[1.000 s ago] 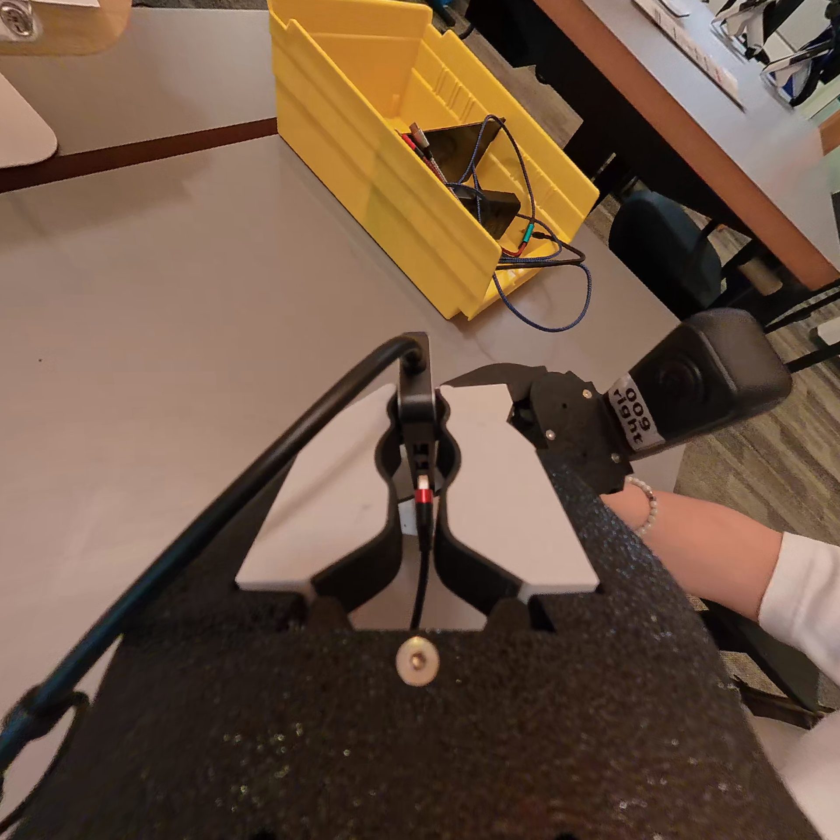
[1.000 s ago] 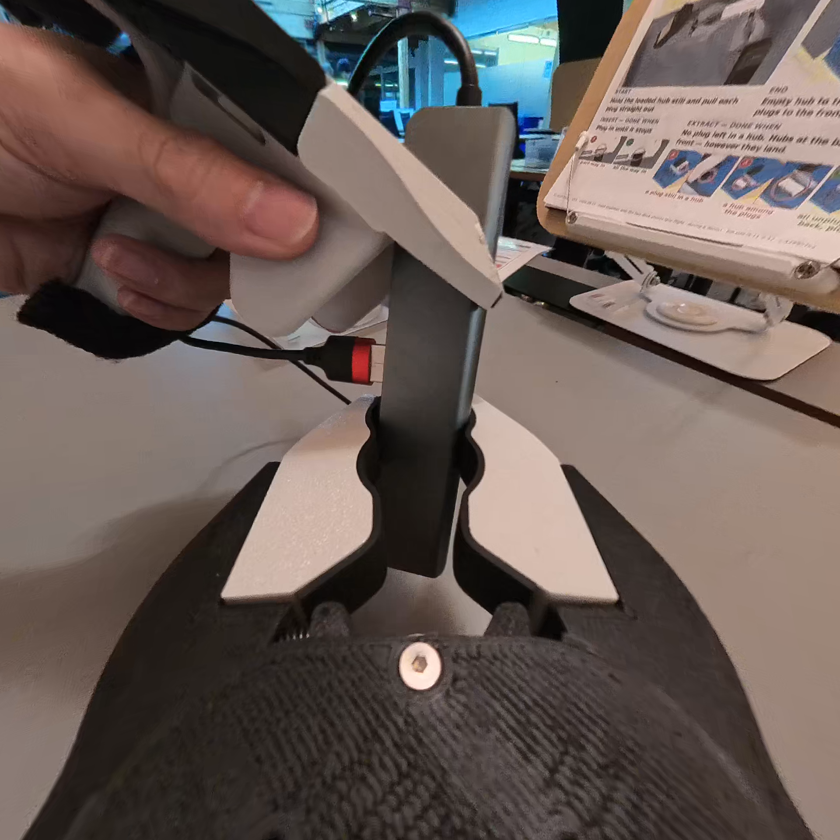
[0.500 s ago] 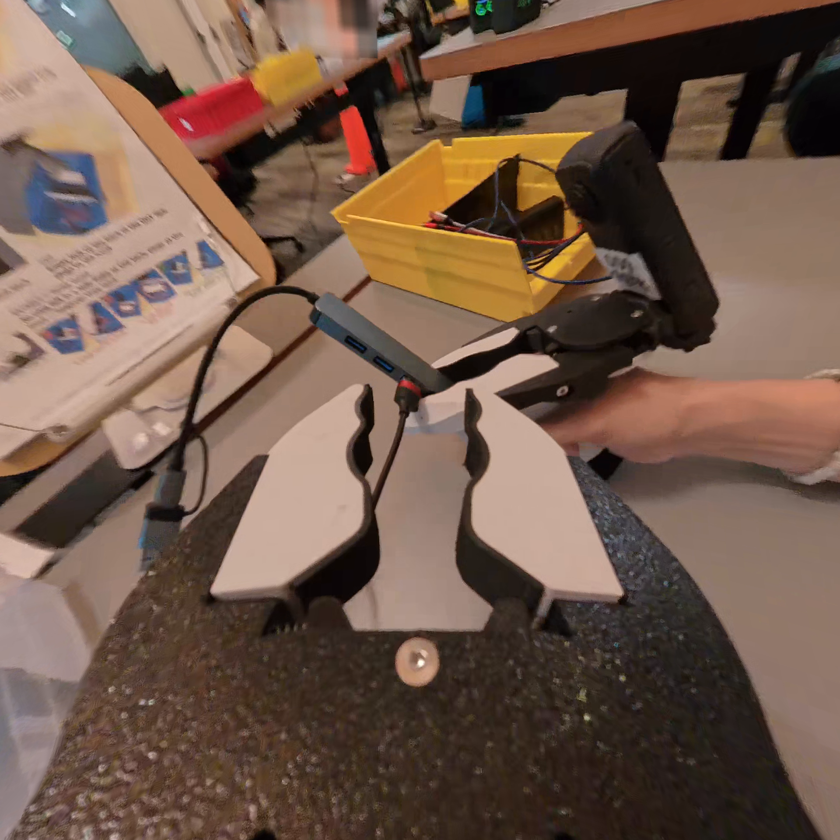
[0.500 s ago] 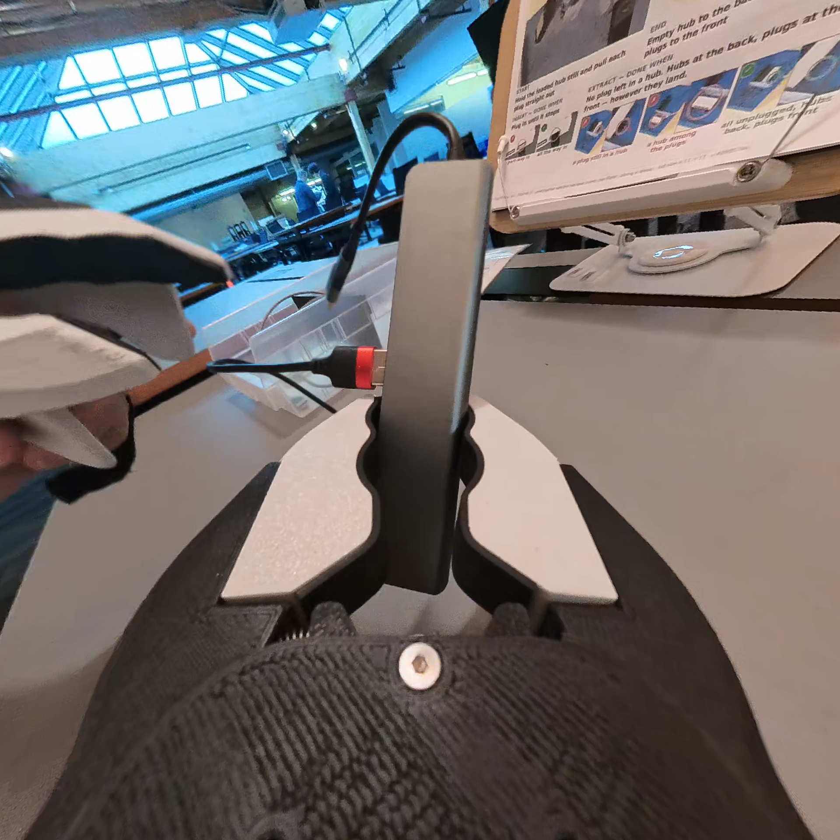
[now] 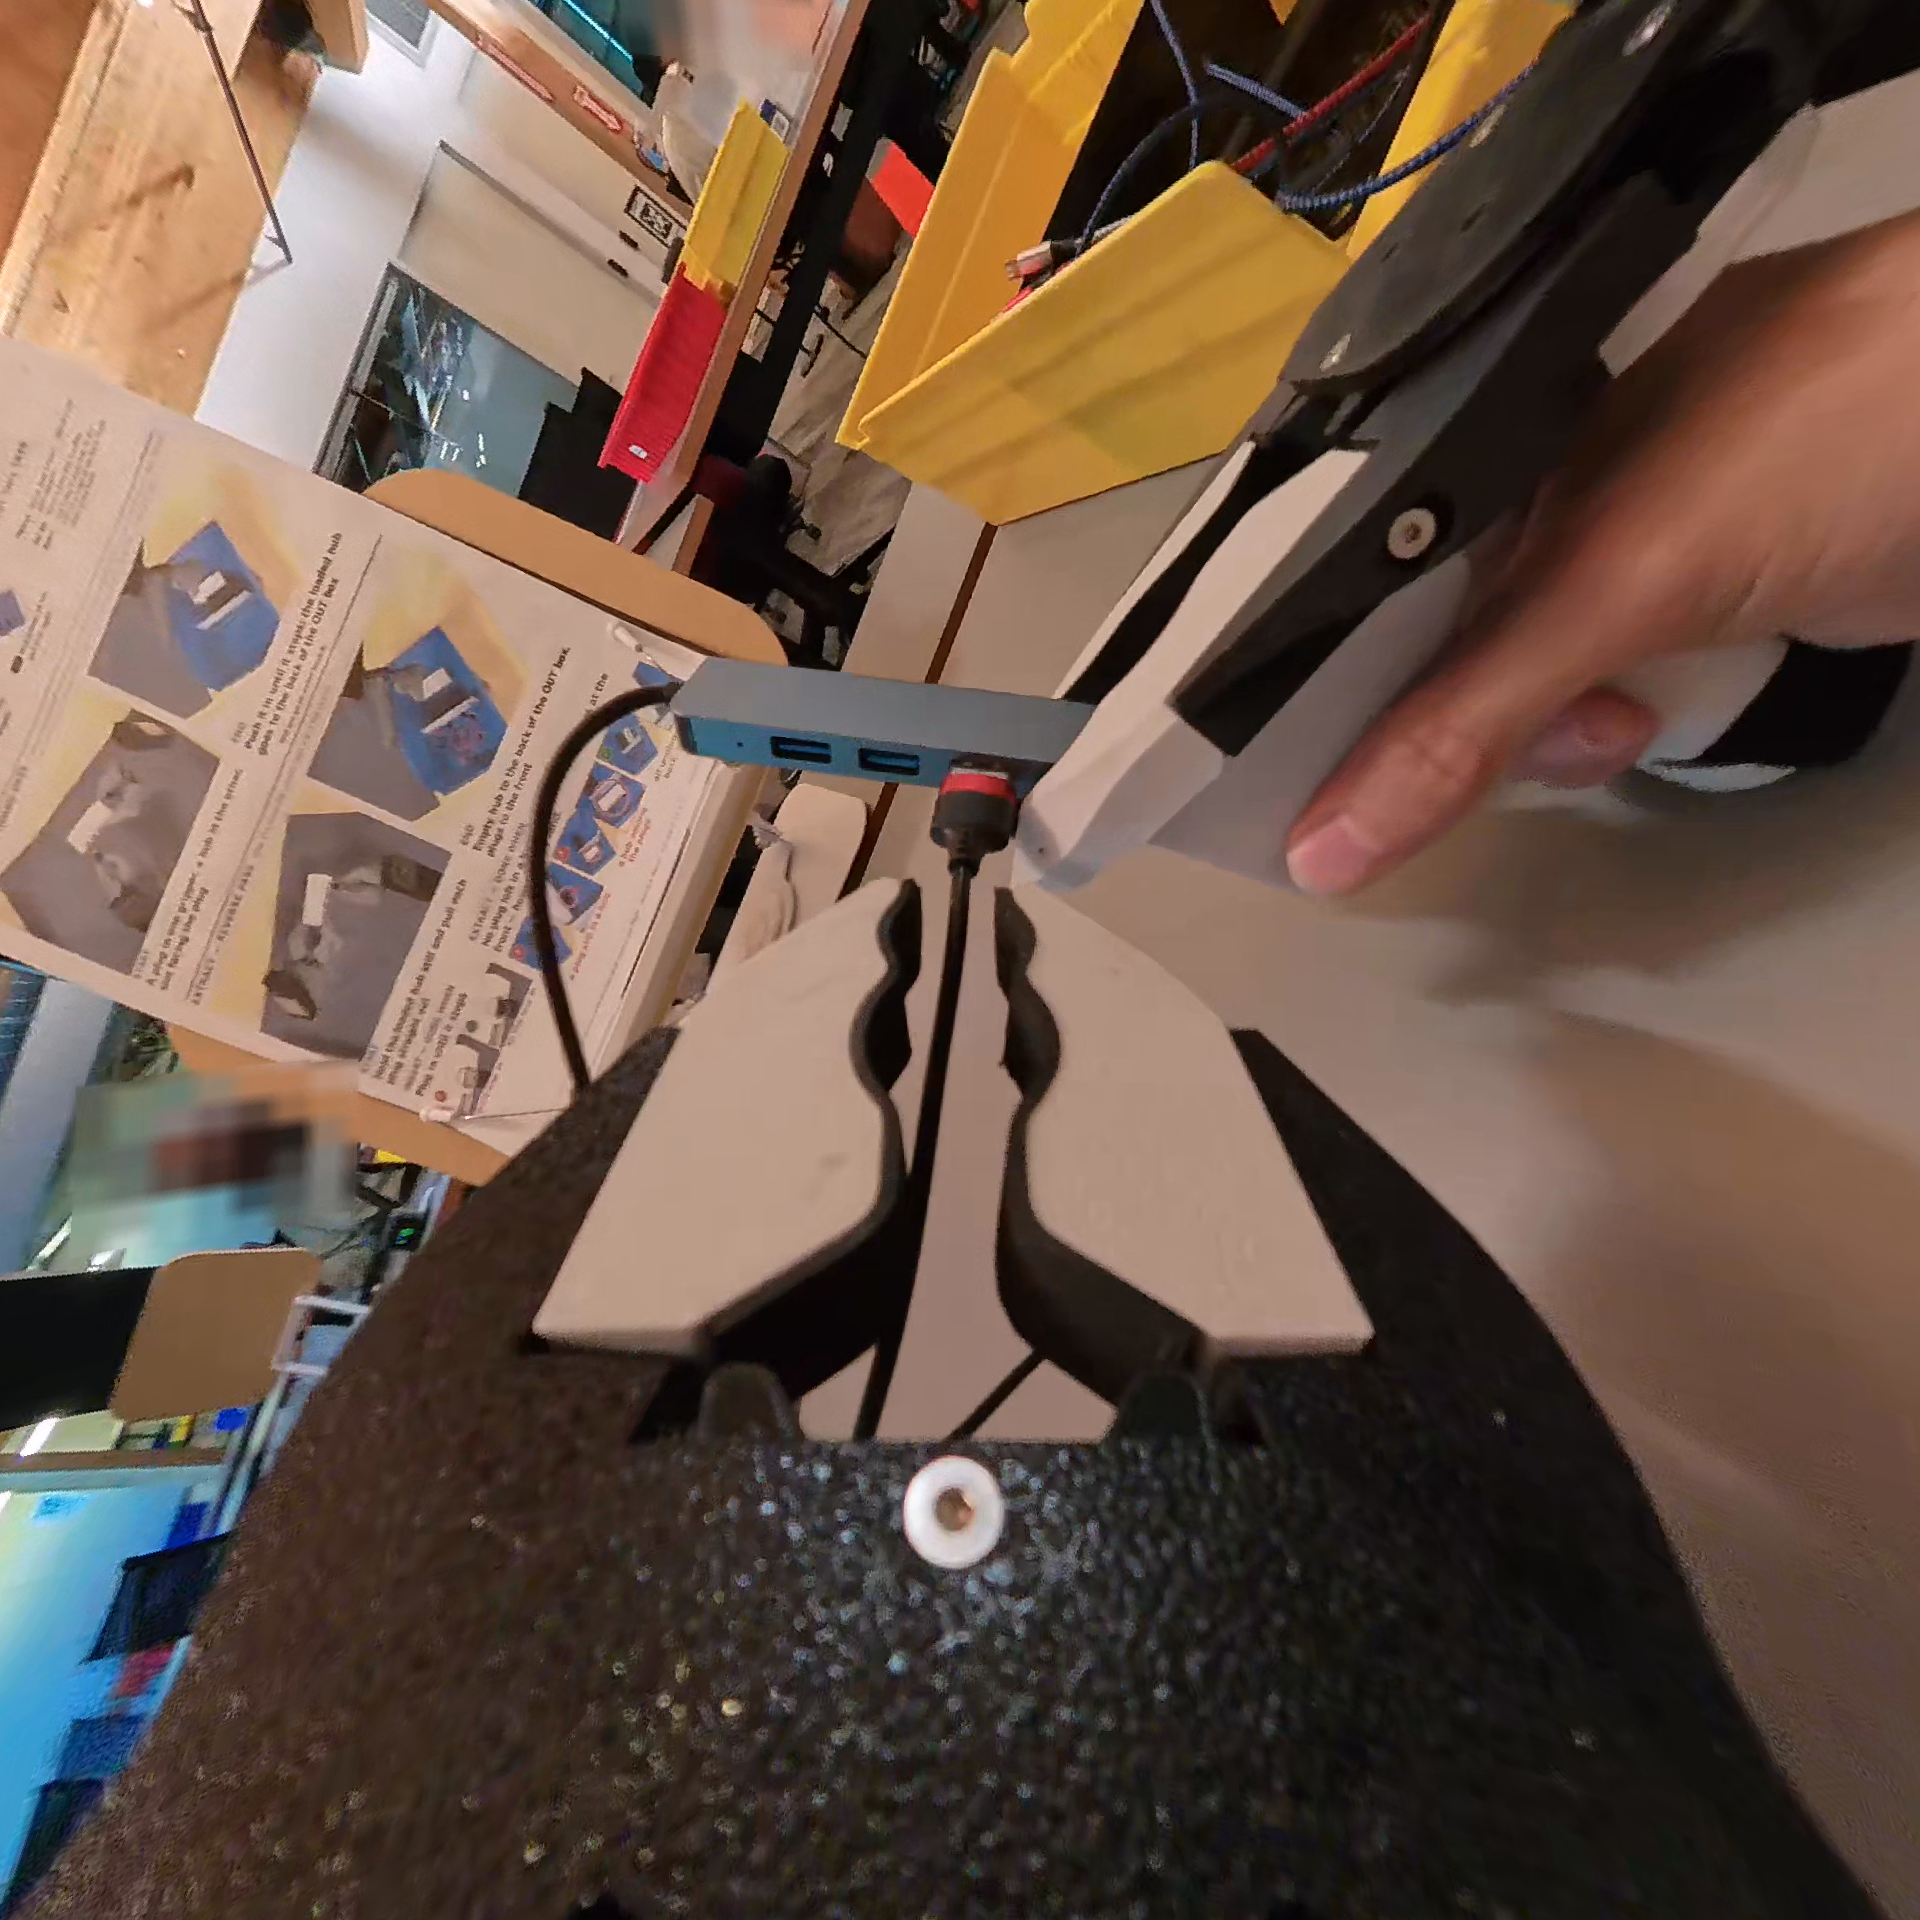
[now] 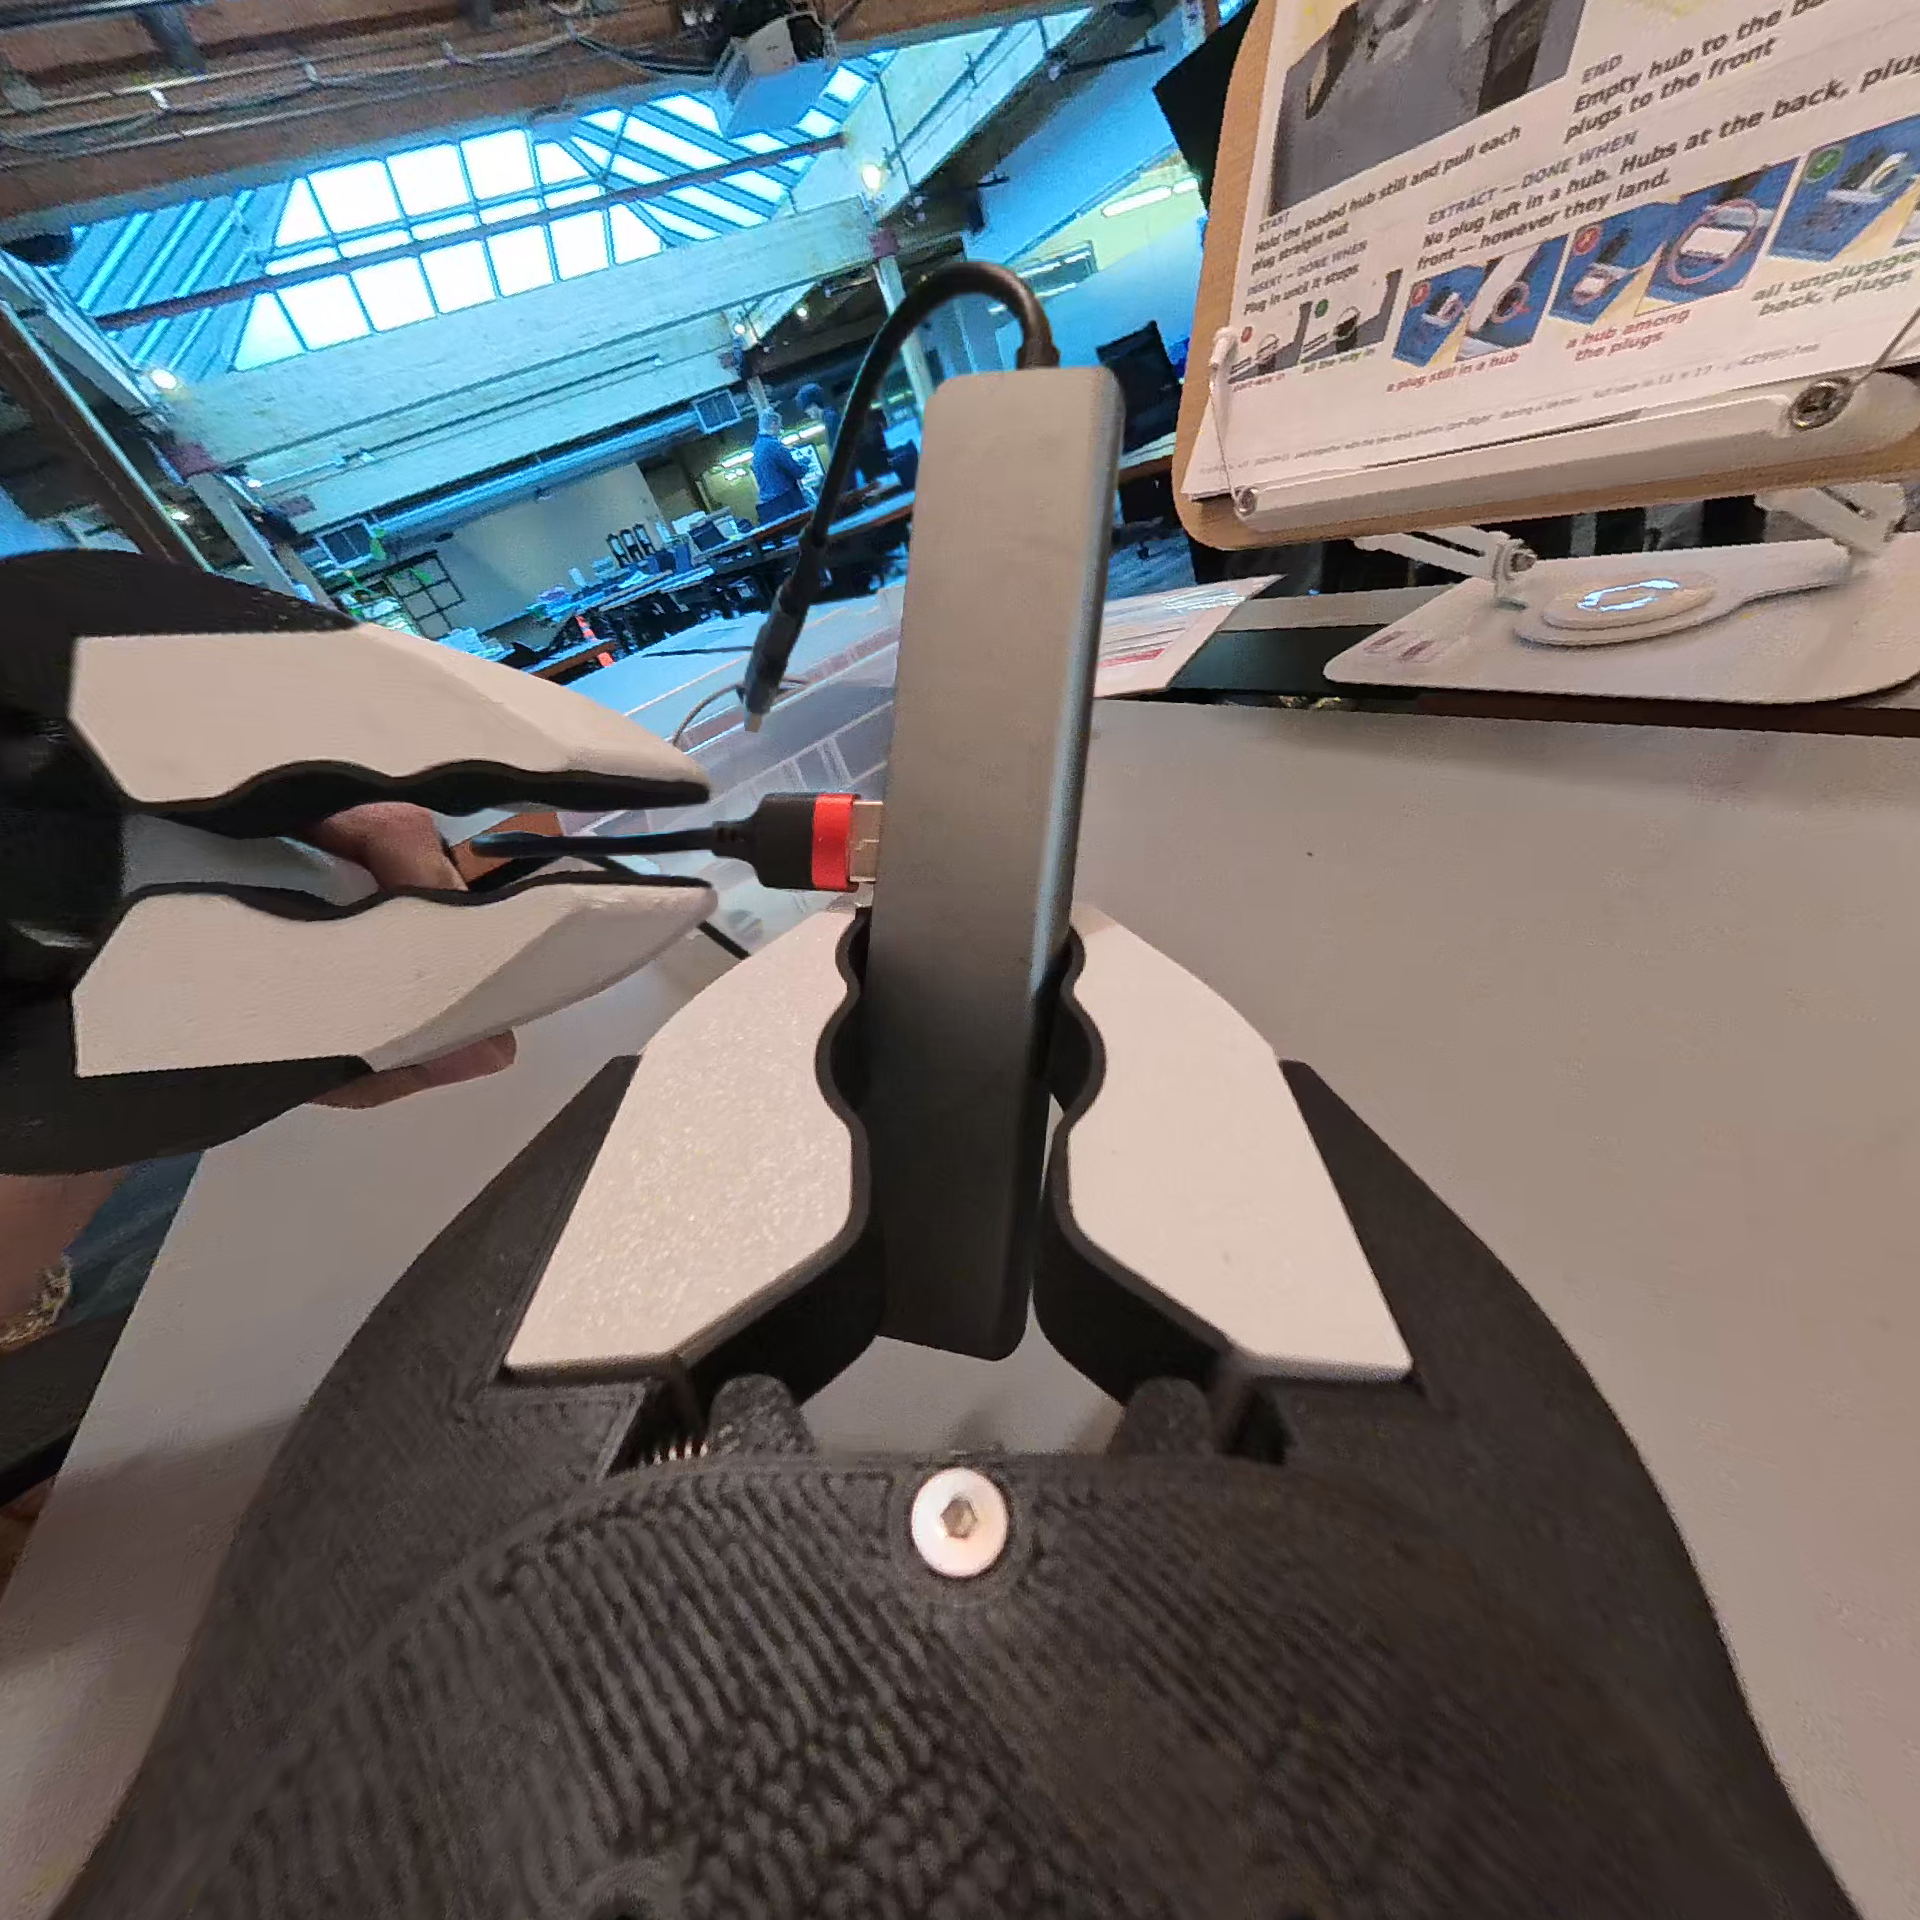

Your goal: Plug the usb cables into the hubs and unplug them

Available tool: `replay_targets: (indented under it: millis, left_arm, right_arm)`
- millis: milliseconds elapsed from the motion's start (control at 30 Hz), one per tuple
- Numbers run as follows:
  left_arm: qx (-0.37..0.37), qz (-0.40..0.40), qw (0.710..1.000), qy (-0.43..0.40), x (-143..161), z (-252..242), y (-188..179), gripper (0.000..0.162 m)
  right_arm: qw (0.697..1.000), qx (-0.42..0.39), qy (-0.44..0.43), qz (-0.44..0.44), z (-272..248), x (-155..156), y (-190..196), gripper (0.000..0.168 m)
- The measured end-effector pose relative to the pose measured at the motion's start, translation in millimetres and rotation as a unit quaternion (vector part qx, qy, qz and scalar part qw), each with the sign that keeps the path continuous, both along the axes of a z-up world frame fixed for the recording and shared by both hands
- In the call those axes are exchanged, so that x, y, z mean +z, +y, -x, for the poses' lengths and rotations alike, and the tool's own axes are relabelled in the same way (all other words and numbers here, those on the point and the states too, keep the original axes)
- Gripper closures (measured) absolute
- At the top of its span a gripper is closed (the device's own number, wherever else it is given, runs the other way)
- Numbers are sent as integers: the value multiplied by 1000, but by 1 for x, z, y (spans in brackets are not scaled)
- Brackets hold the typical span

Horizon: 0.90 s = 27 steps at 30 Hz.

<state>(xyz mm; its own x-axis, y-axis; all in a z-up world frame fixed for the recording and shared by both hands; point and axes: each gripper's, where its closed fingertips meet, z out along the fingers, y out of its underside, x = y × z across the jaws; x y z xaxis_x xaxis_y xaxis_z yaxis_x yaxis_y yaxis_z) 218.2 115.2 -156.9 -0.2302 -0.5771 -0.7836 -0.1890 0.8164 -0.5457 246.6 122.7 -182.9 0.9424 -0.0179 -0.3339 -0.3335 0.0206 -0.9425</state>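
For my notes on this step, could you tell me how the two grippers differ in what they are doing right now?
The right gripper is shut on the hub; the left gripper is open and grips nothing. The hub stands clamped between the right fingers, whereas the cable only runs loosely through the left gripper's gap, just short of the red-banded plug. Both have pale fingers with wavy black pads.

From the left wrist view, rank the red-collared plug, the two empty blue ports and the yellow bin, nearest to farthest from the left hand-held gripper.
1. Red-collared plug: just ahead of the open left hand-held gripper, seated in the hub.
2. Empty blue ports: on the hub, left of the plug.
3. Yellow bin: far behind, upper right, holding cables.
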Motion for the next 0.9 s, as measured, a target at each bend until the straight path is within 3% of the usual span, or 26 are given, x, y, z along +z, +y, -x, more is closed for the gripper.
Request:
replay_targets:
  millis: [300, 667, 900]
  left_arm:
    - [-23, 38, 999, -19, 6, -1, -9, 157]
    - [-41, -79, 996, -23, 7, 5, -9, 157]
    - [-71, -108, 990, -52, 17, 4, -24, 157]
  right_arm:
    - [999, 19, -23, -30, 9, 8, 0, 137]
    - [996, -8, -93, -15, 11, 8, 2, 137]
    - [994, 2, -91, -64, 11, 19, -6, 137]
